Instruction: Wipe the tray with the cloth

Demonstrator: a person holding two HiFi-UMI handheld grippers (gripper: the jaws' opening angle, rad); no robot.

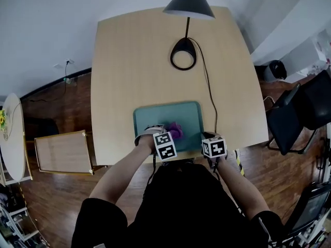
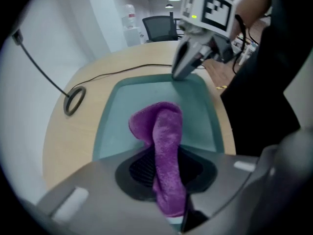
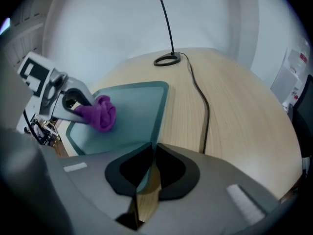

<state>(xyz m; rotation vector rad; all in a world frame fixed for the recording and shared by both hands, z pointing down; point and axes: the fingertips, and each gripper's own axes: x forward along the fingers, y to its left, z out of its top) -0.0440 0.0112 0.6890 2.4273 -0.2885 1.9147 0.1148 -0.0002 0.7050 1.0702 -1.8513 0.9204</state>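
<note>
A teal tray [image 1: 155, 115] lies on the wooden table by its near edge. My left gripper [image 1: 164, 133] points steeply down over the tray's near middle, shut on a purple cloth [image 1: 175, 131]. In the left gripper view the cloth [image 2: 164, 141] runs up between the jaws and bunches on the tray [image 2: 195, 106]. My right gripper [image 1: 209, 139] is at the tray's near right corner. In the right gripper view its jaws [image 3: 149, 173] are shut on the tray's rim [image 3: 155, 126]. That view also shows the cloth [image 3: 100, 112] in the left gripper [image 3: 80, 106].
A desk lamp stands at the table's far side, with its ring base [image 1: 183, 53], its shade [image 1: 189, 4] and a black cable [image 1: 209, 92] running past the tray's right side. Office chairs [image 1: 300, 112] stand to the right. A wooden board [image 1: 62, 151] lies on the floor at left.
</note>
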